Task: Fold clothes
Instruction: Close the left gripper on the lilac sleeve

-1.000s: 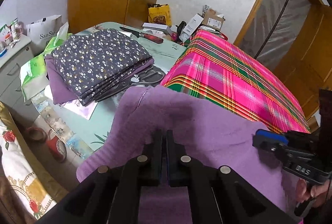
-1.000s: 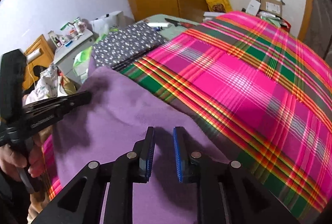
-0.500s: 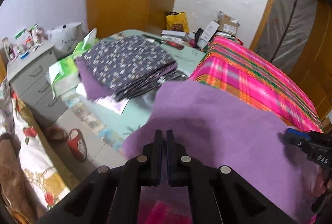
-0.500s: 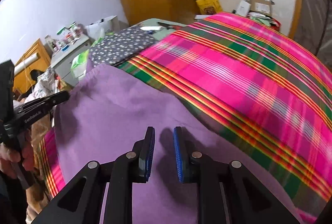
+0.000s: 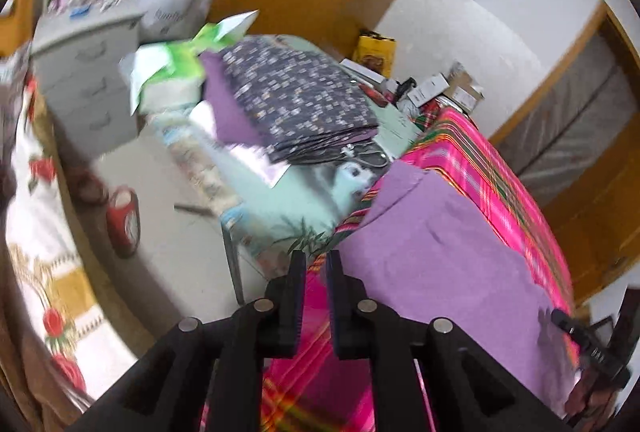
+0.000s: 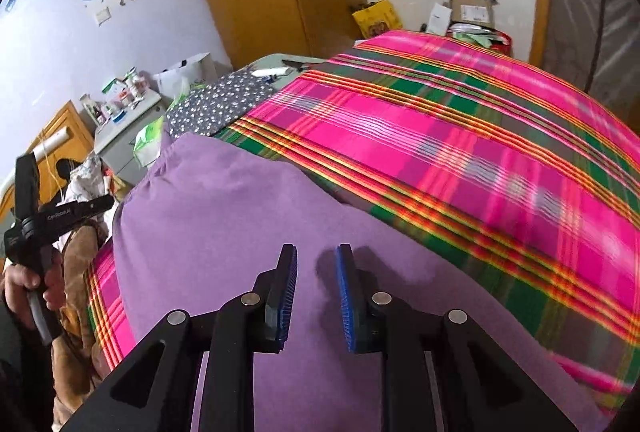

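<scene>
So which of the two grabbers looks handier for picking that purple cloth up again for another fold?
Probably the right gripper: its open jaws hang directly over the purple cloth. The left gripper, jaws just opened and empty, sits beside the cloth's edge over the plaid blanket.

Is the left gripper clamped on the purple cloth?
No: the left gripper has a gap between its jaws, with nothing in it, and the purple cloth lies to its side on the plaid blanket.

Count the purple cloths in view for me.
2: a large purple cloth spread on the plaid blanket near both hand-held grippers, and a folded purple cloth under the floral fabric stack. Others may be hidden.
</scene>
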Demonstrator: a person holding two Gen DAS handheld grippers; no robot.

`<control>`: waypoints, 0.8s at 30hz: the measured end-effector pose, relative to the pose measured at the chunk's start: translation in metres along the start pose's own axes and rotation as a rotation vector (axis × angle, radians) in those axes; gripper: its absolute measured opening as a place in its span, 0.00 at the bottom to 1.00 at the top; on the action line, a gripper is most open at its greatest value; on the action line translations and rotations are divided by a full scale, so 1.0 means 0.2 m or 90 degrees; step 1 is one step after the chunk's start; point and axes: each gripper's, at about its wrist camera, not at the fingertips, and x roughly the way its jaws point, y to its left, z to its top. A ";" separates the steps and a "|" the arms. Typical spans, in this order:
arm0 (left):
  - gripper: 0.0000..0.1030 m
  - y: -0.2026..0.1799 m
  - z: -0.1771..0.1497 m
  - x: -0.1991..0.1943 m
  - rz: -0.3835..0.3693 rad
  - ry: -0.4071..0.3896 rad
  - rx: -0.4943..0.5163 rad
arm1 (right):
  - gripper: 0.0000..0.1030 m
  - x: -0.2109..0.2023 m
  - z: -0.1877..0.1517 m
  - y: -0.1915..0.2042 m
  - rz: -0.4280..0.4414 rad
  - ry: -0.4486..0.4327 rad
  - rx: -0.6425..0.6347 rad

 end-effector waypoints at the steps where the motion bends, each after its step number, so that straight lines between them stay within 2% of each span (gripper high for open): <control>1: 0.10 0.01 -0.01 -0.01 -0.013 0.000 -0.010 | 0.20 -0.02 -0.02 -0.01 -0.002 -0.002 0.005; 5: 0.23 0.05 -0.03 -0.02 -0.068 0.001 -0.043 | 0.21 -0.08 -0.11 -0.06 -0.009 0.000 0.014; 10: 0.35 0.05 -0.04 0.05 -0.148 0.041 -0.091 | 0.21 -0.11 -0.20 -0.13 -0.024 0.013 0.046; 19: 0.46 0.12 -0.07 0.15 -0.172 0.081 -0.164 | 0.21 -0.12 -0.25 -0.15 -0.019 0.014 0.060; 24: 0.48 0.17 -0.07 0.22 -0.210 0.101 -0.229 | 0.21 -0.11 -0.25 -0.14 -0.013 0.014 0.055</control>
